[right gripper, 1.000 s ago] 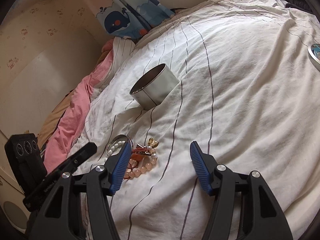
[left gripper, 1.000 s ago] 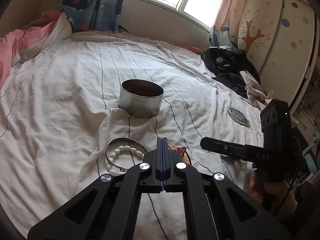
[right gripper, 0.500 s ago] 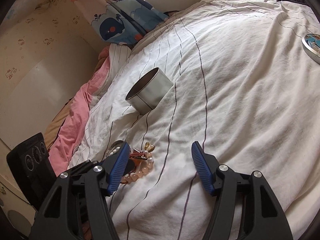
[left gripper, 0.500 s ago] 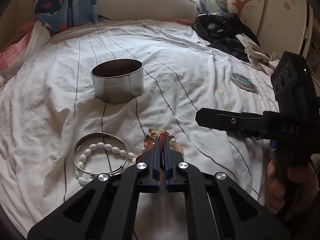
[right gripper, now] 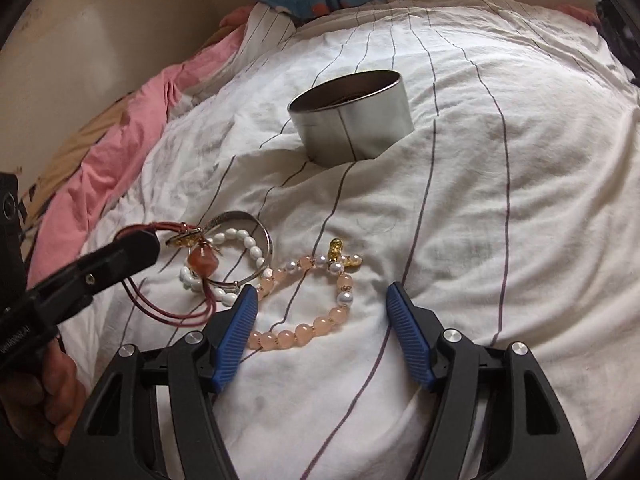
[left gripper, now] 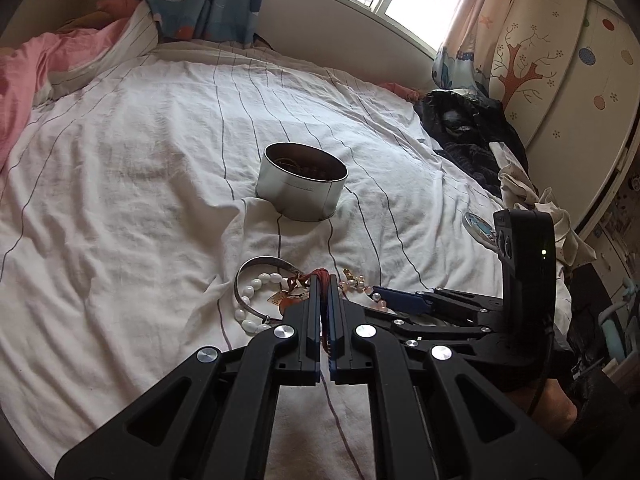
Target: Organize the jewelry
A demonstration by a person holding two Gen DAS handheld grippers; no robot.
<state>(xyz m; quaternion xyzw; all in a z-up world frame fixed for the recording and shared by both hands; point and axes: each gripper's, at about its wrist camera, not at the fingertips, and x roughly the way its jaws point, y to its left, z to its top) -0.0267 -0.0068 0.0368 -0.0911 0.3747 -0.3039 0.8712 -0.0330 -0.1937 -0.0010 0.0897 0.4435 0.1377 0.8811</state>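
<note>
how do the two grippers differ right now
The left gripper is shut on the red cord necklace; the right gripper is open and holds nothing. The left lifts its necklace partly off the sheet; the right hovers with its fingers either side of the pink bead bracelet. Both are black with blue pads.

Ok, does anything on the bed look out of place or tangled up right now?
Mostly the red cord necklace: the left hand-held gripper pinches it, and its orange pendant dangles over the white bead bracelet and silver bangle, so it may snag. The tin sits tilted in the duvet.
</note>
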